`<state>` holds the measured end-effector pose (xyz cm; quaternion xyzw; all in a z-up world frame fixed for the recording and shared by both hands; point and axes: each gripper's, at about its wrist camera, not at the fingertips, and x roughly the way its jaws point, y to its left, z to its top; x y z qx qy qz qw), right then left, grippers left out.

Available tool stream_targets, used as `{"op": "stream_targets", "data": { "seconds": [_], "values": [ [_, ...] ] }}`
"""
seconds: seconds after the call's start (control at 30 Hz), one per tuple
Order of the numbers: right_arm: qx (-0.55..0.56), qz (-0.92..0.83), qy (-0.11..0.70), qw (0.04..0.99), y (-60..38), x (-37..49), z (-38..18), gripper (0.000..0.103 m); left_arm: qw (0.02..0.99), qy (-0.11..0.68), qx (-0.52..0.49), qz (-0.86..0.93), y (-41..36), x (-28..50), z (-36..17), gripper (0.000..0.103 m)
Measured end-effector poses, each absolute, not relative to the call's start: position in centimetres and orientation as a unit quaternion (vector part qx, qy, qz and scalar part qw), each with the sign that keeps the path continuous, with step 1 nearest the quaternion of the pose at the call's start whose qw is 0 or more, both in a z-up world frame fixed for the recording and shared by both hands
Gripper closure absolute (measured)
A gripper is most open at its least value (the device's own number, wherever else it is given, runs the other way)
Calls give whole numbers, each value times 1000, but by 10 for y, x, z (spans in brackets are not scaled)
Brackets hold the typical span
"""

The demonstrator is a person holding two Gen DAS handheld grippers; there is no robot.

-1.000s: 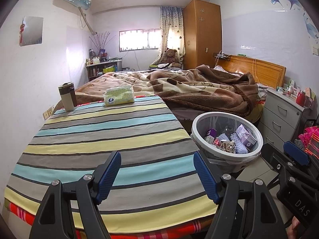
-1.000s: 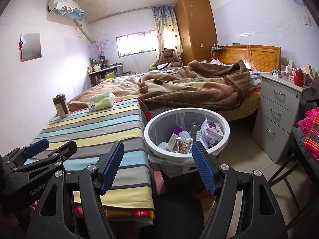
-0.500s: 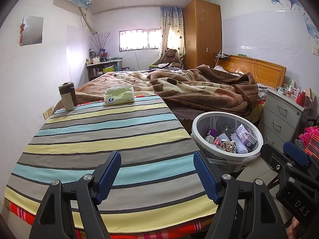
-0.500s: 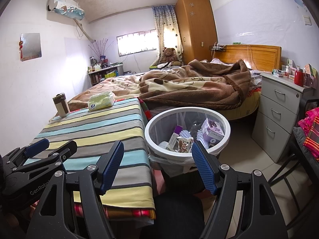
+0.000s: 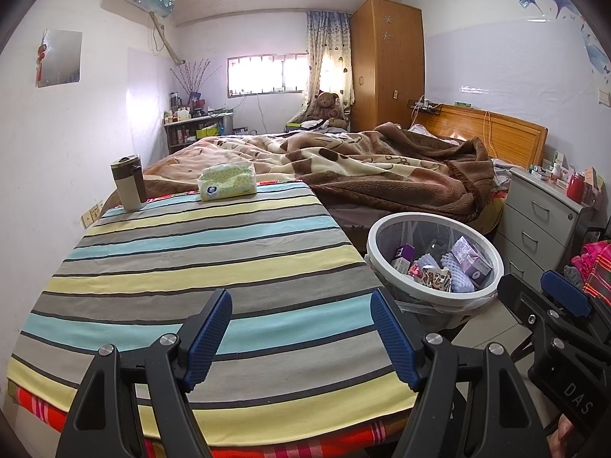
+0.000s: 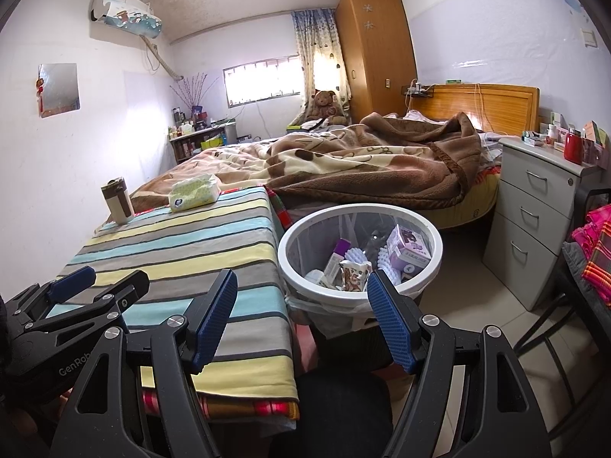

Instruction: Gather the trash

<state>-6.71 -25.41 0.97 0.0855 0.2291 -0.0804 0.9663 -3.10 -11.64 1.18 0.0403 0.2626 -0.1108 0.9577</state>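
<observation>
A white-rimmed waste bin point(image 5: 435, 297) point(image 6: 361, 294) stands on the floor at the right of the striped table point(image 5: 214, 259) point(image 6: 183, 252). Inside it lie several pieces of trash: purple boxes point(image 6: 406, 252), a printed wrapper point(image 6: 353, 273), white foam. My left gripper point(image 5: 301, 334) hovers open over the table's near edge, nothing between its blue pads. My right gripper point(image 6: 301, 320) is open too, held near the bin's front rim between the table's corner and the bin, and holds nothing. In each wrist view the other gripper shows at the edge.
At the table's far end stand a brown-and-white tumbler point(image 5: 129, 183) point(image 6: 117, 201) and a pack of tissues point(image 5: 227, 181) point(image 6: 194, 192). Behind is a bed with a brown blanket point(image 5: 382, 168). A grey drawer cabinet point(image 6: 538, 206) stands at the right, a chair with pink cloth point(image 6: 592, 252) nearer.
</observation>
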Motion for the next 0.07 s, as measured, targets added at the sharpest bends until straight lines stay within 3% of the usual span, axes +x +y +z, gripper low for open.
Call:
{"op": "stream_targets", "data": {
  "seconds": [0.07],
  "values": [
    [86,-81,229,966,-254,-67,10,31,957,264,40,-111,-117,-31,11,28]
  ]
}}
